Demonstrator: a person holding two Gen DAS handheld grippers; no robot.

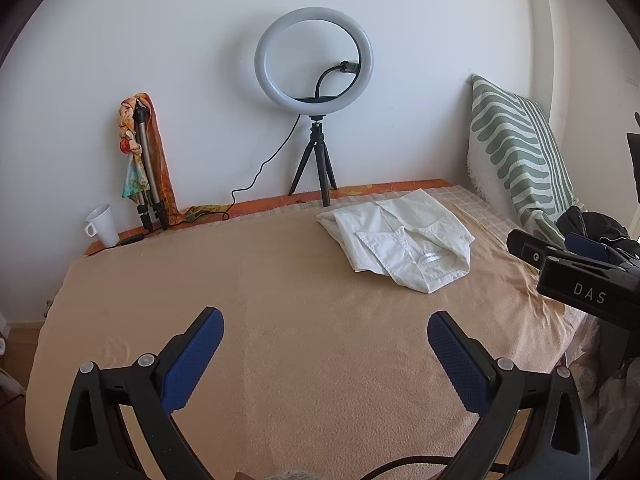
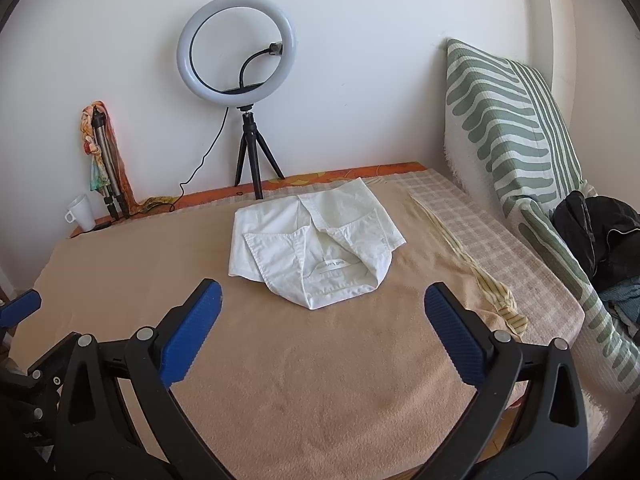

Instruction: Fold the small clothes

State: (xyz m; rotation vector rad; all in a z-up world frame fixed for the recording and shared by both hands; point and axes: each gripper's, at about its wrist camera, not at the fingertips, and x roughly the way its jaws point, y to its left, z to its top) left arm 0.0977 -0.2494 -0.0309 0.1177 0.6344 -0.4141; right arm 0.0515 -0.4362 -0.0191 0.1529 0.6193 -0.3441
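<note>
Both my grippers hang over the peach blanket [image 2: 320, 380] with nothing in them. The left gripper [image 1: 325, 334] has its blue pads spread wide, only bare blanket between them; the right gripper [image 2: 322, 308] is spread just as wide, empty too.

The folded white shirt [image 2: 316, 246] lies flat beyond my right fingertips, apart from them, its collar end toward me and its far edge near the ring light tripod [image 2: 254, 160] by the wall. From the left view the shirt sits ahead and to the right.

I have open blanket on the near side and to the left, out to the bed's left edge. On the right a checked cloth [image 2: 492, 240] runs along the blanket's edge, then a striped cushion [image 2: 516, 128] leaning at the wall and dark clothes [image 2: 600, 232] piled against it. A white mug [image 1: 100, 224] stands at the far left corner.
</note>
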